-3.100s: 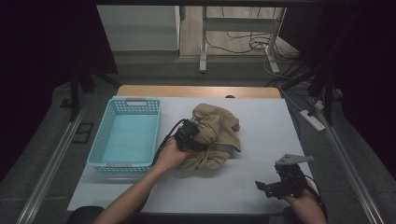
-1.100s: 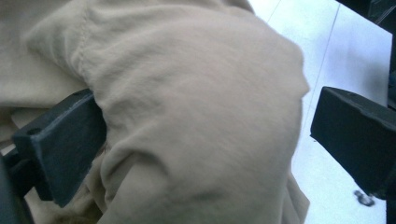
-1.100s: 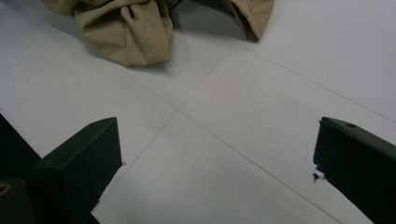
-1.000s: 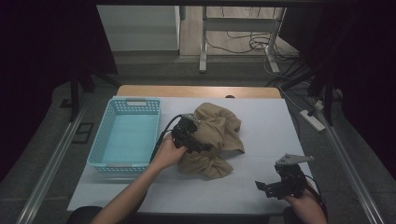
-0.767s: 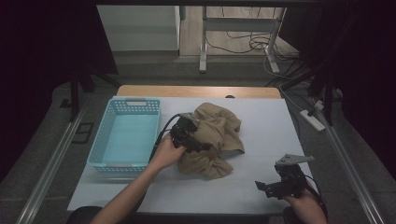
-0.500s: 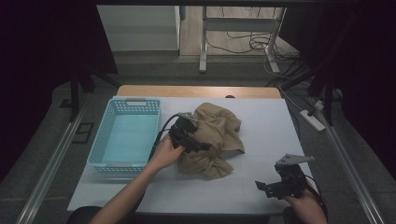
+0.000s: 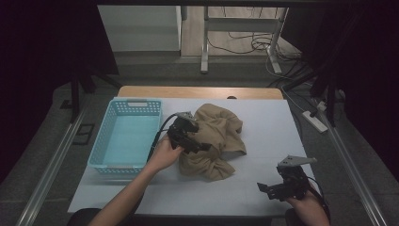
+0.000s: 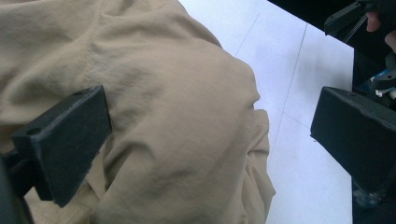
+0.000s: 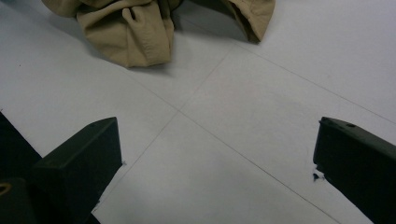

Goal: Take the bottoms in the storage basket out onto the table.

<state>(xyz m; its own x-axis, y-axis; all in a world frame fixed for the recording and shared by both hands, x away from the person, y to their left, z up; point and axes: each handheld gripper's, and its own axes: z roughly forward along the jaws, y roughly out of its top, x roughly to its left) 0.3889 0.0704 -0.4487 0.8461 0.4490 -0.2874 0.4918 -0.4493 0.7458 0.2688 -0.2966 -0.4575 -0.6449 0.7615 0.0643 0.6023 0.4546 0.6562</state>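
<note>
A crumpled tan garment (image 7: 214, 141) lies in a heap at the middle of the white table (image 7: 263, 122). My left gripper (image 7: 200, 147) hovers over the heap's left side, jaws open. In the left gripper view the tan garment (image 8: 177, 121) bulges between the two spread black jaws, not pinched. My right gripper (image 7: 270, 188) rests near the table's front right edge, held by a hand, open. In the right gripper view its jaws stand wide apart over bare table, and the tan garment (image 9: 135, 32) lies farther off at the top.
A light blue plastic basket (image 7: 127, 136) stands empty at the table's left side, right beside the garment. A wooden strip (image 7: 197, 92) borders the far edge. Cables and a power strip (image 7: 314, 120) lie on the floor beyond.
The left gripper has shifted slightly up and left over the garment, and the heap has been gathered into a tighter, more crumpled shape. The right gripper has stayed put.
</note>
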